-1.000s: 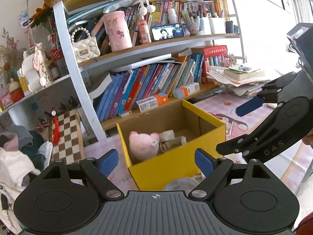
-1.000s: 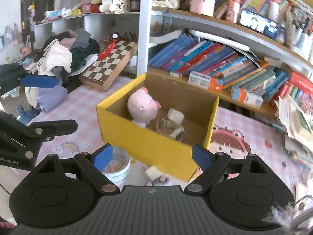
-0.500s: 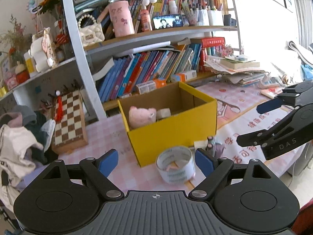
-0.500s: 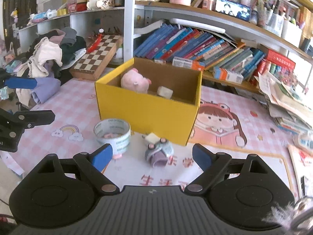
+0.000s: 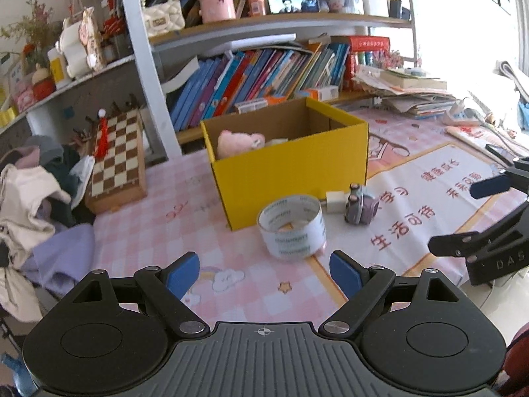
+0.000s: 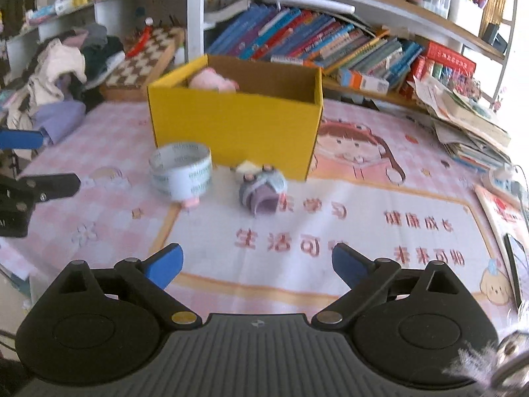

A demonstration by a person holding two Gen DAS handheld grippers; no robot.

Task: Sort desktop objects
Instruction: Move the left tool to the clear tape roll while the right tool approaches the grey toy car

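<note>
Ahead of spread fingers [image 5: 182, 274]: tape roll [image 5: 291, 227].

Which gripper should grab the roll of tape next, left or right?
Probably the left gripper. It is open, and the tape roll sits almost straight ahead between its fingers. The right gripper is open too, but it lines up more with the small toy car.

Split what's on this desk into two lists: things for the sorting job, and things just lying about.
For the job: yellow box, tape roll, toy car, white plug, pink plush already inside.

Lying about: chessboard, clothes pile, books, paper stack.
</note>
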